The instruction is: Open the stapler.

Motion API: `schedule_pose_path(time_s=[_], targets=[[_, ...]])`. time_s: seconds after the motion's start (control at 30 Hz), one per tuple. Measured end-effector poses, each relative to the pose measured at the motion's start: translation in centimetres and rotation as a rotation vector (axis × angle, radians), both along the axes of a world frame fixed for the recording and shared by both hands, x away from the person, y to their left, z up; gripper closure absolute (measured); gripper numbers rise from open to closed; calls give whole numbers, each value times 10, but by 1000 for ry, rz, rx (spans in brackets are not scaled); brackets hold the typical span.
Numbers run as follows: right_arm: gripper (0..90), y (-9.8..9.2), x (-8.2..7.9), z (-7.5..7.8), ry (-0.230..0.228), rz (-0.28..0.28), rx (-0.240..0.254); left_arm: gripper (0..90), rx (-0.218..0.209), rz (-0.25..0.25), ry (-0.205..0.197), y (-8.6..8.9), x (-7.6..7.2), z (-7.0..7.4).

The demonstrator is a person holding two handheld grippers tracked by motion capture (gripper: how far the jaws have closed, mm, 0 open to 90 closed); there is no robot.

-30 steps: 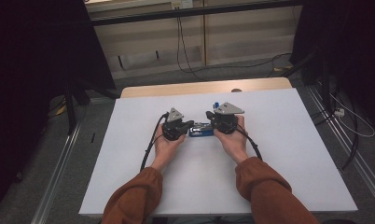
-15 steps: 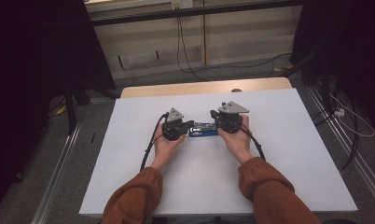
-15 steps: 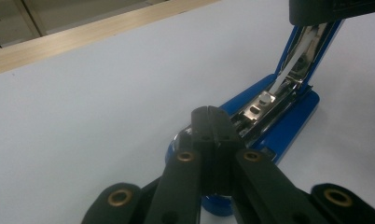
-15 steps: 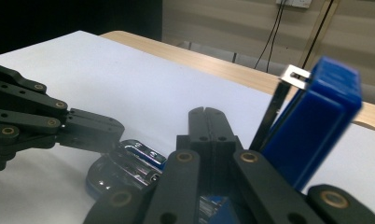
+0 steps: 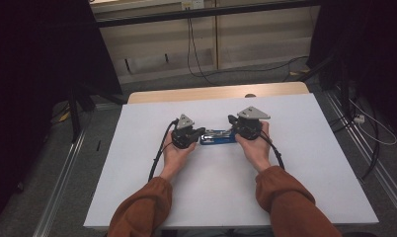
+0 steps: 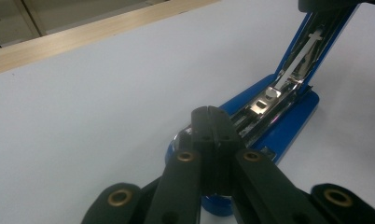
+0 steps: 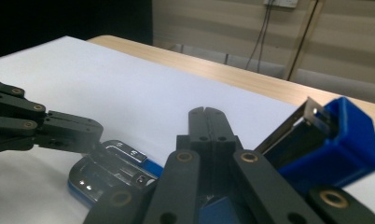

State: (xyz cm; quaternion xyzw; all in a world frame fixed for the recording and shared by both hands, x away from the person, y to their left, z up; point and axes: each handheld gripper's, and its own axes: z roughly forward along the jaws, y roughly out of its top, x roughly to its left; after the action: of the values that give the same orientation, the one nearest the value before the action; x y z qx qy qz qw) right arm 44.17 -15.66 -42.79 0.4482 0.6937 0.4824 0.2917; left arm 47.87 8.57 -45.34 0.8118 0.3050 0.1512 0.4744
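A blue stapler [image 5: 217,137] lies on the white table [image 5: 137,197], hinged open. Its blue top [image 7: 335,144] is raised and its metal-lined base [image 6: 269,100] lies flat. My left gripper [image 5: 202,131] is shut with nothing between its jaws, and its tips [image 6: 209,114] are over the front end of the base. My right gripper [image 5: 234,129] points towards it from the other end. It is also shut and holds nothing, its tips [image 7: 208,112] just beside the raised top. The left gripper's jaws [image 7: 90,133] reach the base's metal plate [image 7: 113,168].
A wooden strip [image 5: 186,94] runs along the table's far edge. Behind it stand beige panels [image 5: 246,39] with cables [image 5: 189,39] hanging in front of them. Dark curtains [image 5: 38,59] and floor cables [image 5: 369,128] flank the table. Broad bare white surface lies all around the stapler.
My right gripper has shifted slightly to the right at the stapler's end. The left gripper has kept still.
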Motion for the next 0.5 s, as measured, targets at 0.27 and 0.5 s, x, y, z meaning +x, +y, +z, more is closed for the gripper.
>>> schedule_pose_path(time_s=[0.27, 0.5], targets=[[900, -18, -3, 0, 7, -38, 8, 900, -1, -1, 0, 0, 0, 0], [900, -25, -6, 3, 2, -41, 6, 900, -1, 0, -1, 0, 0, 0]])
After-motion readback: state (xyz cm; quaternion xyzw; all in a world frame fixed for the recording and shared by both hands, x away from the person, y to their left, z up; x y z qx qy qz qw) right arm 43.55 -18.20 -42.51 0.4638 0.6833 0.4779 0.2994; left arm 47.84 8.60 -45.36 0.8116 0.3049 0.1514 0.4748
